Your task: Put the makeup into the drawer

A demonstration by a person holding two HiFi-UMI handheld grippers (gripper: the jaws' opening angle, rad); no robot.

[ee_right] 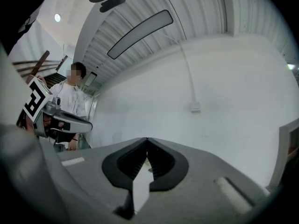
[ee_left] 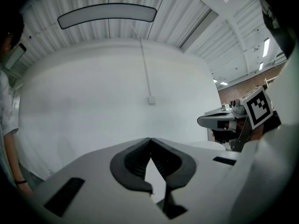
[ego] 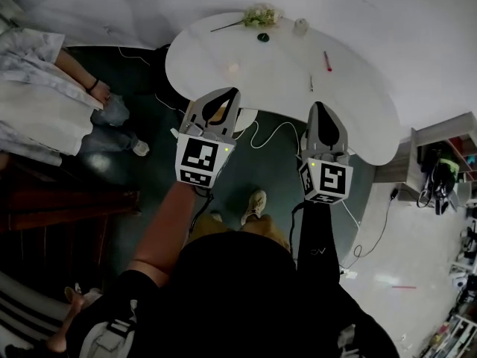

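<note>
Head view: shows a white table [ego: 276,69] in the upper middle of the frame, with the small makeup pieces on its far half. Places a red stick [ego: 326,60] and a thin pencil [ego: 311,83] straight above the right gripper [ego: 320,104], each with the long axis nearly up-down in the picture, so almost in line with the fingers. Finds a small jar [ego: 300,26] and a dark round piece [ego: 262,36] further up, near the flowers [ego: 261,15]. Puts the left gripper [ego: 232,90] at the near left part of the table, well apart from stick and pencil. Makes the right hand, by judgement, the nearer one for these two. Gives no drawer that can be told with certainty.

Left gripper view: shows the fingers pressed together tip to tip, with nothing between them. Looks only at a white wall, with no makeup in sight.

Right gripper view: shows the fingers pressed together as well, holding nothing. Looks at the same white wall, with no makeup in the frame
</note>
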